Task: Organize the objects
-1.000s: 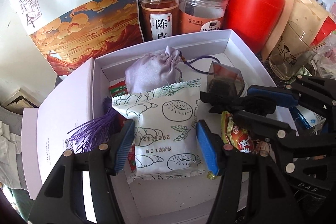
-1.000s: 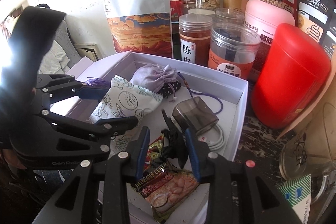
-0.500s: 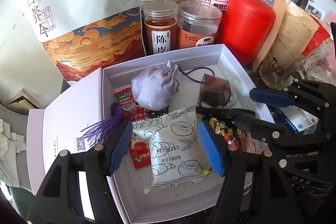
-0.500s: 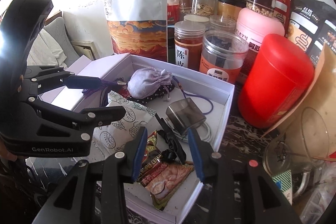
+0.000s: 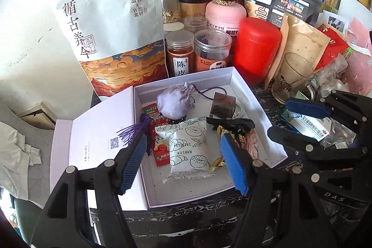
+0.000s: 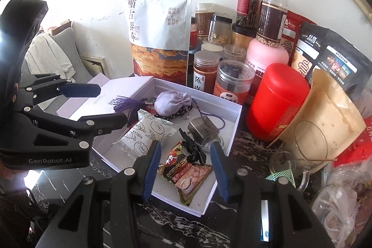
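A: What is the left gripper (image 5: 186,162) doing?

B: It hangs above the near part of the white box (image 5: 262,106) with its blue pads (image 5: 133,164) spread wide. Nothing sits between them and they touch nothing. From its own camera the white pastry packet (image 5: 188,150) lies in the box, seen in the gap between the pads.

A: And the right gripper (image 6: 186,166)?

B: Also wide open and empty-handed. It is held over the near right corner of the box, and the nut snack packet (image 6: 188,174) shows in the gap below it, untouched. In the left camera the right gripper (image 5: 300,117) appears at the right, over the cluttered marble tabletop (image 6: 241,148) beside the box.

A: What lies in the box?

B: The lilac drawstring pouch (image 5: 174,102) at the far side, with a purple tassel (image 5: 132,130) hanging over the left wall toward the open lid (image 5: 93,131). Right of the pouch stands a smoky grey charger block (image 5: 222,105) on a coil of white cable. A black hair clip (image 5: 232,123) lies just nearer than the block. Red sachets (image 5: 160,151) peek out at the pastry packet's left.

A: And behind the box?

B: A tall white pouch bag (image 5: 116,31) at the far left, clear jars (image 5: 180,52) in the middle, and a red canister (image 5: 255,48) to the right.
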`<state>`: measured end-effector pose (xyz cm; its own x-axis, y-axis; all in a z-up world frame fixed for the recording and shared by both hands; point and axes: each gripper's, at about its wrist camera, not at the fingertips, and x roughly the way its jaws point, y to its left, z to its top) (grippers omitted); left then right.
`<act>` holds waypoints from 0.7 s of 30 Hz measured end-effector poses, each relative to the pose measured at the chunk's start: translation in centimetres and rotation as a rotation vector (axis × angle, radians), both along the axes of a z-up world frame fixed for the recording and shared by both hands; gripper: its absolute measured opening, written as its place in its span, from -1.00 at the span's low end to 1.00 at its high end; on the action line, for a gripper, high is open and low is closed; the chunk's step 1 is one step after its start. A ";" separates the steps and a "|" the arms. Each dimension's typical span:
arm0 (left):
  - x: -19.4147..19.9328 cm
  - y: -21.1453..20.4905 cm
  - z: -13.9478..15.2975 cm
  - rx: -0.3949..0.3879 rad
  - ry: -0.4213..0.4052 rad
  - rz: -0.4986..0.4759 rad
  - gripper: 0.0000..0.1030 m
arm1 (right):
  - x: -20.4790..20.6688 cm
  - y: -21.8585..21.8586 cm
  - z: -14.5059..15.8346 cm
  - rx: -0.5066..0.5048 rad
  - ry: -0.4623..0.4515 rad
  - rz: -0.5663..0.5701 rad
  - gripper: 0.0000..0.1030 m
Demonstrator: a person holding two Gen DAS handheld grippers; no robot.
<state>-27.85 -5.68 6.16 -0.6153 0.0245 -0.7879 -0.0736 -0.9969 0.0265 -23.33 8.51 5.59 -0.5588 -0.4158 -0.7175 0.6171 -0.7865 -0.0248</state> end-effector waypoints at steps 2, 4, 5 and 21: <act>1.2 0.1 0.9 -0.001 0.015 0.005 0.25 | 1.1 0.3 0.8 -0.003 0.016 -0.001 -0.14; 2.4 0.1 1.7 -0.003 0.030 0.008 0.25 | 2.2 0.5 1.4 -0.006 0.032 -0.002 -0.14; 3.0 0.1 2.1 -0.005 0.037 0.010 0.25 | 2.8 0.7 1.8 -0.007 0.042 -0.002 -0.14; 12.7 1.3 5.6 -0.027 0.129 0.034 0.39 | 11.3 3.2 4.1 -0.050 0.135 -0.047 0.15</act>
<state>-15.16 -4.39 11.80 -0.7120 -0.0186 -0.7020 -0.0340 -0.9976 0.0609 -12.05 11.66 9.71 -0.6689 -0.4199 -0.6134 0.5730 -0.8169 -0.0656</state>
